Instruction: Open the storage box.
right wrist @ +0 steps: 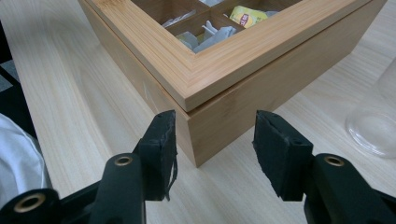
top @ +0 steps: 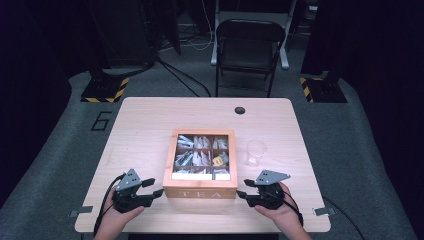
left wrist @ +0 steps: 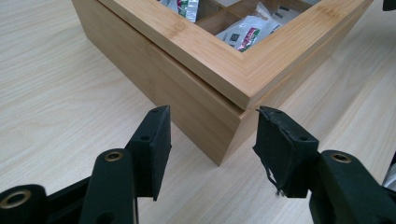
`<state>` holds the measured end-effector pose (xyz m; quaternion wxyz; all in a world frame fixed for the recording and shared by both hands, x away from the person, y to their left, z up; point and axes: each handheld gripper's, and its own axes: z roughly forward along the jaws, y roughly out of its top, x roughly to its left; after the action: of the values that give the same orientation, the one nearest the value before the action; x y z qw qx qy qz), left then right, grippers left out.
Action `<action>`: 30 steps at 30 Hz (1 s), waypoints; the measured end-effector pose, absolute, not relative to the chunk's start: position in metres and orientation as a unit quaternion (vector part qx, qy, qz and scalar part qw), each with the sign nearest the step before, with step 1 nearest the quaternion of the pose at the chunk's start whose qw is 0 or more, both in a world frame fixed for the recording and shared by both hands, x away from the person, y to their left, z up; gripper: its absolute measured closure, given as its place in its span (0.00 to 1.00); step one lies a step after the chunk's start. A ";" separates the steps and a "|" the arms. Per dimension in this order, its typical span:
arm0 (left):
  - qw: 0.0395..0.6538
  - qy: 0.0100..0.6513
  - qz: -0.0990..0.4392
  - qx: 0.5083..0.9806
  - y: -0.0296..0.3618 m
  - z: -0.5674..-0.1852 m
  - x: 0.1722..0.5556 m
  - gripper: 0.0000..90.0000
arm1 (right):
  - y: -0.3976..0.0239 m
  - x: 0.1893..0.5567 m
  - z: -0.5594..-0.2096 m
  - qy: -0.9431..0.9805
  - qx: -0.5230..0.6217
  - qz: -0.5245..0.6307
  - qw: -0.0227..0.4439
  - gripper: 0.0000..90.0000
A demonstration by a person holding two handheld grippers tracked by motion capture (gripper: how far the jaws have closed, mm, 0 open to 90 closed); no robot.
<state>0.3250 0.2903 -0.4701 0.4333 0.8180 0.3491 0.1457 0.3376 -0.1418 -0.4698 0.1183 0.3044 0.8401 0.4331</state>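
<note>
A bamboo tea box [top: 200, 193] marked TEA stands at the middle of the table [top: 145, 120], its windowed lid down over compartments of tea bags [top: 200, 157]. My left gripper [top: 157, 187] lies at the box's near left corner. In the left gripper view that corner of the box [left wrist: 187, 88] stands between my left gripper's [left wrist: 212, 116] open jaws, with a gap on each side. My right gripper [top: 243, 188] is at the near right corner. There the box [right wrist: 243, 107] sits between my right gripper's [right wrist: 215, 119] open jaws, untouched.
A clear drinking glass [top: 256, 152] stands just right of the box, close to my right gripper, also the glass [right wrist: 373, 126] at the right edge. A cable hole [top: 240, 110] marks the table's far side. A folding chair [top: 247, 45] stands beyond the table.
</note>
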 end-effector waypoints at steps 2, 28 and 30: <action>0.429 0.346 0.143 0.822 0.289 -0.472 0.326 0.51 | -0.141 0.338 -0.470 0.839 0.303 0.435 0.119 0.55; 0.430 0.335 0.150 0.825 0.266 -0.475 0.330 0.60 | -0.128 0.344 -0.473 0.846 0.284 0.435 0.123 0.59; 0.429 0.337 0.153 0.824 0.265 -0.475 0.329 0.60 | -0.128 0.344 -0.473 0.847 0.282 0.435 0.122 0.60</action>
<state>0.3289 0.2653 -0.4746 0.4287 0.8242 0.3369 0.1533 0.3441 -0.1278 -0.4731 0.1215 0.2817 0.8466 0.4349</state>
